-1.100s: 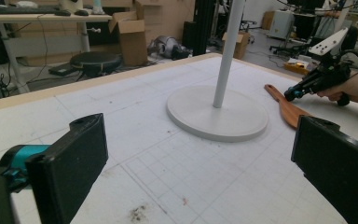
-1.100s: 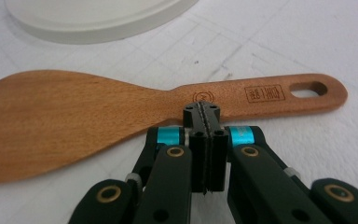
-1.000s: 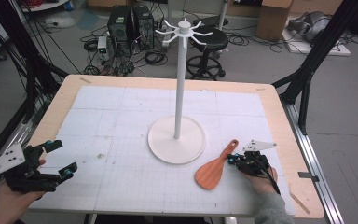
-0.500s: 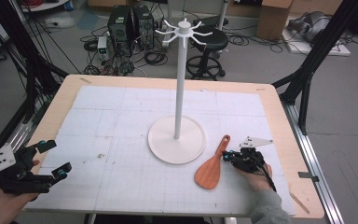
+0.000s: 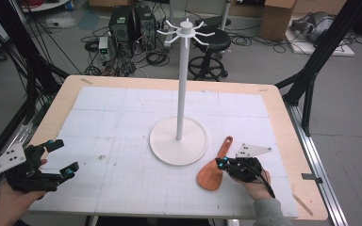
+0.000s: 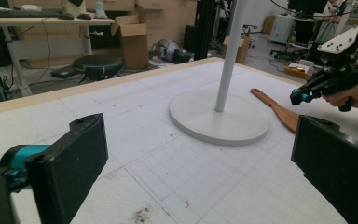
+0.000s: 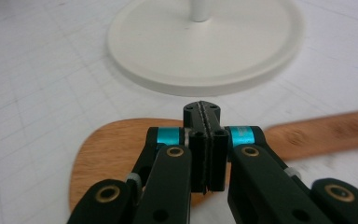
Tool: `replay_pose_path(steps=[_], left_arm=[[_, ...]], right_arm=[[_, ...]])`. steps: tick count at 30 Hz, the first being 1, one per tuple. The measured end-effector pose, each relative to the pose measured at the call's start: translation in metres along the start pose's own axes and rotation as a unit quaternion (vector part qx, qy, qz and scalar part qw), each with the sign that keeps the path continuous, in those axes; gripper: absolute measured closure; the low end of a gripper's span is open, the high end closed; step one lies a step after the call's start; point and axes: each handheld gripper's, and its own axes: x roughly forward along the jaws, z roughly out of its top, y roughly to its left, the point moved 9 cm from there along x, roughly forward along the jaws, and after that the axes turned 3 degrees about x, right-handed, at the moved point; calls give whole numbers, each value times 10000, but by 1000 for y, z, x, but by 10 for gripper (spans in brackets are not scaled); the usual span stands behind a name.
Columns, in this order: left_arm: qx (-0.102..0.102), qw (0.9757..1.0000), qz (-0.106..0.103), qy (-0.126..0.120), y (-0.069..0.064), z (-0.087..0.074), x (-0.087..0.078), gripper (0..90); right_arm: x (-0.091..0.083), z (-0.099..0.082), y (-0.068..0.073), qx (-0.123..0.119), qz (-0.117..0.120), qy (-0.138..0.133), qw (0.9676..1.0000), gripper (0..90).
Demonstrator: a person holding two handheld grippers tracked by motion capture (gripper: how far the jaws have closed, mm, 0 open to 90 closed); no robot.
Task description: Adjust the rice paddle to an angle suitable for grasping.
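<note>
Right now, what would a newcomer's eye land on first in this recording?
The tall white stand, with hook arms at its top, rises from a round base at the middle of the table. Just right of that base lies a wooden spatula, with the right gripper over it, jaws shut. At the near left corner the left gripper is held with jaws wide open and nothing between them.

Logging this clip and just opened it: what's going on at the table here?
A person holds a hand-held gripper in each hand at a table with a white hook stand. The right hand-held gripper is shut, jaws pressed together with nothing between them, just over a wooden spatula that lies flat beside the stand's base. The left hand-held gripper is open and empty near the table's left front corner. Nothing is lifted.
</note>
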Motion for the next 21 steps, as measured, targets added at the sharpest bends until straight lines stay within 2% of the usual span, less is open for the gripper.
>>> replay_pose_path(steps=[5, 7, 11, 21], left_arm=[[-7, 10000, 6, 6, 1, -1, 1, 41], [-9, 10000, 14, 8, 1, -1, 0, 41], [0, 10000, 21, 28, 1, -1, 0, 41], [-28, 10000, 34, 42, 1, -4, 1, 41]], right_arm=[[17, 1, 21, -309, 192, 267, 9990, 900], [20, 2, 23, -361, 212, 276, 9987, 900], [32, 2, 31, -514, 262, 457, 9973, 900], [46, 4, 42, -677, 388, 589, 9952, 900]])
